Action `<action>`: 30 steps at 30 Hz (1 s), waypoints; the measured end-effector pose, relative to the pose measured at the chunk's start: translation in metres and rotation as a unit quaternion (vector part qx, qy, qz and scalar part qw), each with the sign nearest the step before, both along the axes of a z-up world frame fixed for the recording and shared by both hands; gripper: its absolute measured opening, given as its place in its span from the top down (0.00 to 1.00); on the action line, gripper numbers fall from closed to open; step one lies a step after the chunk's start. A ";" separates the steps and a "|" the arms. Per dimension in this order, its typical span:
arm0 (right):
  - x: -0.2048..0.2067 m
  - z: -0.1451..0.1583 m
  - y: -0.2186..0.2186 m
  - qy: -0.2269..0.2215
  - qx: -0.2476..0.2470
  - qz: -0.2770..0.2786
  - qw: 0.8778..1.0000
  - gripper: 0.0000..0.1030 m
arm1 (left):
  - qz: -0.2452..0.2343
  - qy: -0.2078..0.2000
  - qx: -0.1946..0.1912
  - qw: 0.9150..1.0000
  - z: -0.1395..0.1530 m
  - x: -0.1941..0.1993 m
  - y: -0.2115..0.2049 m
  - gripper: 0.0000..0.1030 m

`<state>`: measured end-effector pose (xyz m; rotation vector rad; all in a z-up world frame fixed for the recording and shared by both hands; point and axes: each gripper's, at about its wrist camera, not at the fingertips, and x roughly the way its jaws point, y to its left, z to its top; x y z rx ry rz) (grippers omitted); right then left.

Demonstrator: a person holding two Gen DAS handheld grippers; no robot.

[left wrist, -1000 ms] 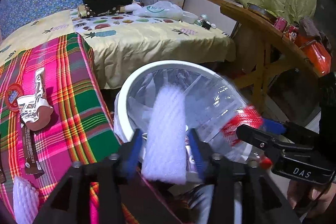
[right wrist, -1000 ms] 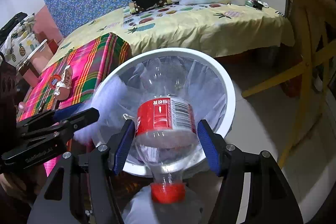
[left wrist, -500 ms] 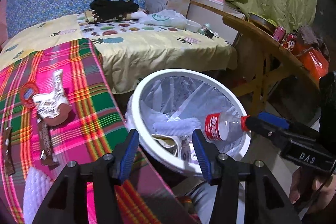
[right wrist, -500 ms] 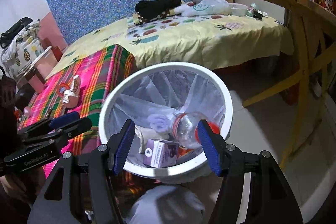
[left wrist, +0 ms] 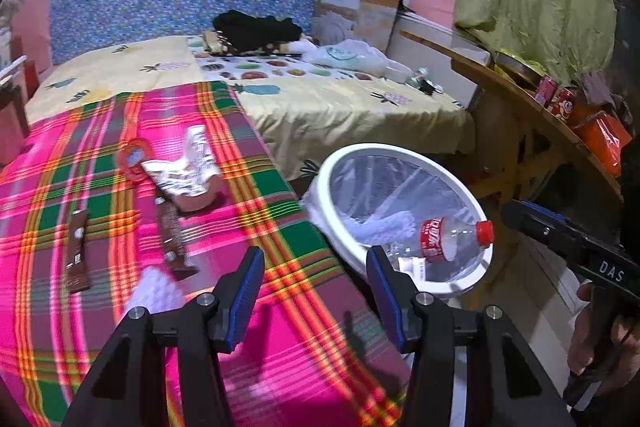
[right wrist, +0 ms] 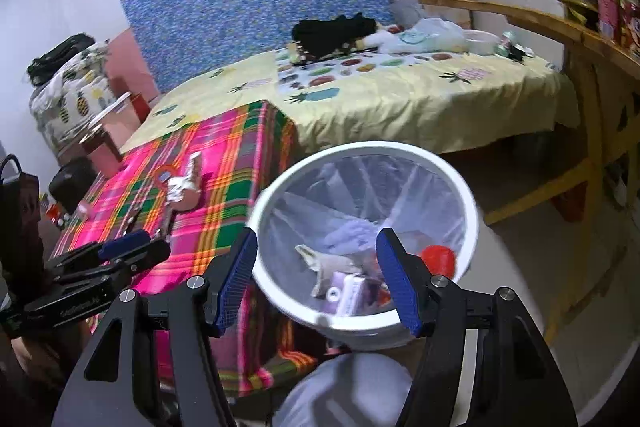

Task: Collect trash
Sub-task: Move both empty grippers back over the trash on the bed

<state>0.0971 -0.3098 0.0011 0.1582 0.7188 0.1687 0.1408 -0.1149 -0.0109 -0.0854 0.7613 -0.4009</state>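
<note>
A white bin [left wrist: 400,151] with a clear liner stands beside the plaid-covered table [left wrist: 260,367]; it also shows in the right wrist view [right wrist: 368,149]. Inside lie a red-labelled plastic bottle [left wrist: 452,239], white foam netting [left wrist: 388,227], a small carton [right wrist: 352,287] and crumpled paper [right wrist: 324,263]. My left gripper [left wrist: 316,291] is open and empty over the table's edge. My right gripper [right wrist: 318,277] is open and empty above the bin. On the table lie a crumpled white wrapper [left wrist: 184,175], a red lid [left wrist: 134,159], two brown bar wrappers [left wrist: 76,251] and a white foam net [left wrist: 154,289].
A bed with a yellow fruit-print sheet [left wrist: 320,99] stands behind the table, with black clothing [left wrist: 256,29] and a cardboard box [left wrist: 356,7]. A wooden table [left wrist: 540,115] with cans and orange packets is at the right.
Both grippers opened: the foam netting and the bottle dropped into the bin. Both grippers then drew back, the left one swinging left over the plaid table.
</note>
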 end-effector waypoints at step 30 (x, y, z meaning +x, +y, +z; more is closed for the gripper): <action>-0.008 -0.008 0.081 0.011 0.004 0.124 0.992 0.38 | 0.108 -0.027 0.030 0.993 -0.003 -0.056 0.107 0.49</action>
